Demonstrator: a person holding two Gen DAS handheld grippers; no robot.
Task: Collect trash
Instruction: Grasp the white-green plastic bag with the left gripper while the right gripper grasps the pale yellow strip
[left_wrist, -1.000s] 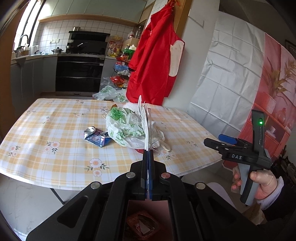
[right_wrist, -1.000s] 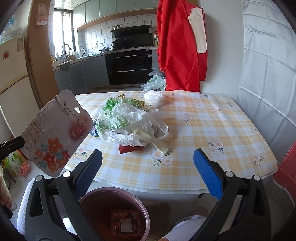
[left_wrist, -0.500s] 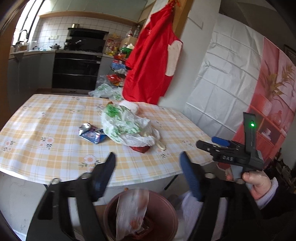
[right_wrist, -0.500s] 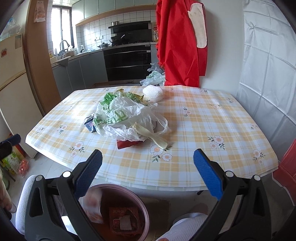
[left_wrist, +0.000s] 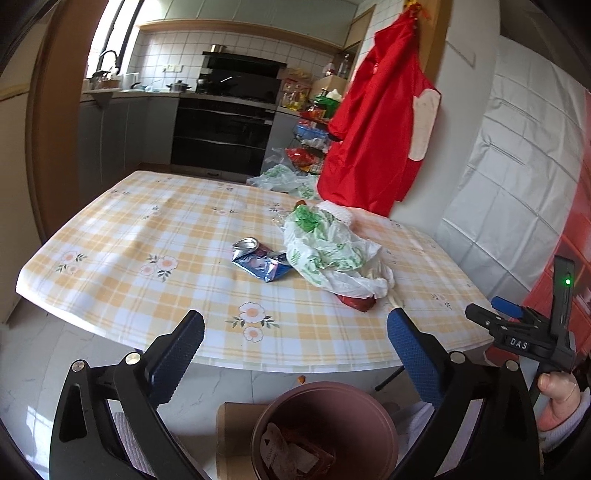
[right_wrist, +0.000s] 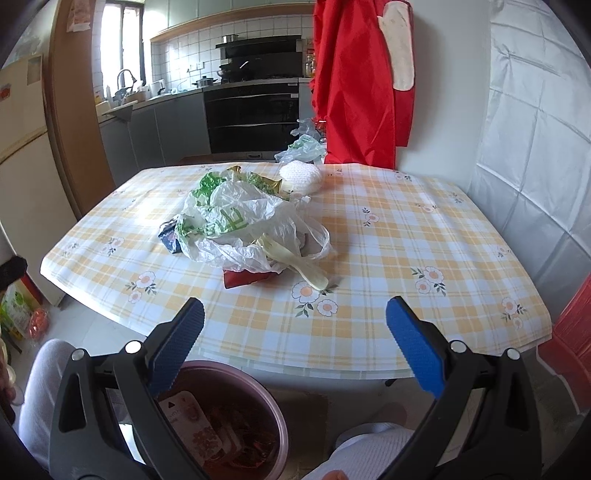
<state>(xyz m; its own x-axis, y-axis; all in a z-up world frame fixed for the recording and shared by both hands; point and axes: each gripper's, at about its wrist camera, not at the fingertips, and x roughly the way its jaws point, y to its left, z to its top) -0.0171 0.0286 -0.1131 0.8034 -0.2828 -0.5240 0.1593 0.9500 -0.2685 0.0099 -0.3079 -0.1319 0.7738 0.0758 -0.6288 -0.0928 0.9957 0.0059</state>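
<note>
My left gripper (left_wrist: 295, 321) hangs over a brown bin (left_wrist: 369, 398) on the floor at the table's front edge. Its jaws are opening, with nothing between them. A flowered package (left_wrist: 280, 448) lies in the bin on other wrappers. My right gripper (right_wrist: 295, 306) is open and empty above the same bin (right_wrist: 273, 406). On the table lie a white-and-green plastic bag (right_wrist: 236, 218), a crushed blue can (left_wrist: 258, 260), a red wrapper (right_wrist: 243, 277), a cream spoon (right_wrist: 295, 262) and a white foam net (right_wrist: 299, 177).
The table (left_wrist: 147, 229) has a yellow checked cloth. A red apron (left_wrist: 373, 129) hangs at its far right corner, with plastic bags (left_wrist: 280, 179) on the floor behind. A person's knees (right_wrist: 373, 443) are beside the bin. A red cabinet (right_wrist: 569, 332) stands right.
The left gripper was shut on the flowered package, then opened wide. The package fell into the bin. The left view swung a little left and down. The right gripper stayed open and still.
</note>
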